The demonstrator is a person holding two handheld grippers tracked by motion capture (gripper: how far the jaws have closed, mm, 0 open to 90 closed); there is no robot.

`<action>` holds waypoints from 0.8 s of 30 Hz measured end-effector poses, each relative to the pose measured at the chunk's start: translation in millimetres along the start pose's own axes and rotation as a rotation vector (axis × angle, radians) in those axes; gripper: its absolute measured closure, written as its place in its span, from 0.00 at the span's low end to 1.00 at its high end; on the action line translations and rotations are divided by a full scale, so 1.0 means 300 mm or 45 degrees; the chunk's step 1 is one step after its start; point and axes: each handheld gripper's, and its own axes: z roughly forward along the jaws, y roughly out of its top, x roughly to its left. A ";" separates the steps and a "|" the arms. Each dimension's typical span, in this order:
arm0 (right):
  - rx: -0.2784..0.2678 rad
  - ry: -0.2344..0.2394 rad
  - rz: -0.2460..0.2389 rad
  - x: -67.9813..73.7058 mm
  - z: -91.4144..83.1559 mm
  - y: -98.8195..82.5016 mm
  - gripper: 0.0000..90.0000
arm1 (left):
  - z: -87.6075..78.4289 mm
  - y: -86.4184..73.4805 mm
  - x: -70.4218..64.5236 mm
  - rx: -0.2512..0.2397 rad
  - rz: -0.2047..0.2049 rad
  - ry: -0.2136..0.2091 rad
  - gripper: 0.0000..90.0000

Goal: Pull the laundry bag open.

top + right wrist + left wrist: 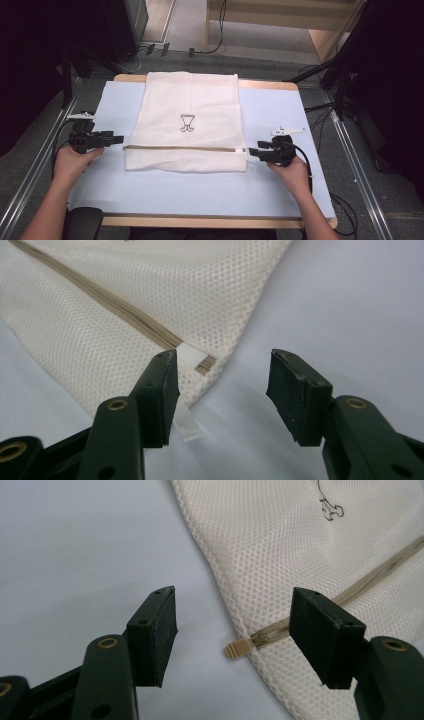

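Right, the mesh bag (189,122) lies flat mid-table with its zipper (185,148) apparently run shut, and your left tool (116,139) and right tool (254,151) both sit open and empty, one off each end of it. Looks about done. Zipper pull is hard to identify; that white tab (192,356) partly hides behind a jaw.

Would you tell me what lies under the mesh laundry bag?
The mesh laundry bag lies flat on a pale sheet covering the table. The sheet directly beneath the bag is hidden.
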 end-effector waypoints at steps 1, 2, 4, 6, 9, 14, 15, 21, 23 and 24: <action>-0.004 -0.008 0.002 -0.007 -0.007 -0.005 0.52 | 0.000 0.000 0.001 0.001 0.001 0.003 0.40; -0.002 -0.016 0.007 -0.013 -0.016 -0.009 0.51 | 0.000 -0.001 0.001 -0.001 0.001 0.010 0.40; -0.005 -0.030 0.014 -0.026 -0.032 -0.017 0.50 | -0.001 0.000 0.003 0.001 -0.003 0.020 0.40; -0.012 -0.045 0.016 -0.039 -0.043 -0.025 0.48 | -0.001 0.000 0.004 0.000 -0.010 0.032 0.40; -0.009 -0.074 0.026 -0.058 -0.053 -0.034 0.46 | -0.001 -0.001 0.006 -0.001 -0.015 0.045 0.40; -0.002 -0.100 0.047 -0.081 -0.045 -0.042 0.44 | -0.001 -0.002 0.008 0.000 -0.016 0.054 0.40; 0.004 -0.102 0.048 -0.082 -0.044 -0.043 0.43 | 0.000 -0.002 0.008 0.002 -0.016 0.052 0.40; 0.005 -0.109 0.050 -0.080 -0.036 -0.043 0.42 | 0.003 -0.003 0.008 0.010 -0.015 0.062 0.40; 0.012 -0.112 0.044 -0.080 -0.033 -0.043 0.42 | 0.004 -0.003 0.009 0.015 -0.012 0.065 0.40; 0.017 -0.113 0.048 -0.079 -0.029 -0.043 0.42 | 0.005 -0.003 0.009 0.016 -0.012 0.064 0.40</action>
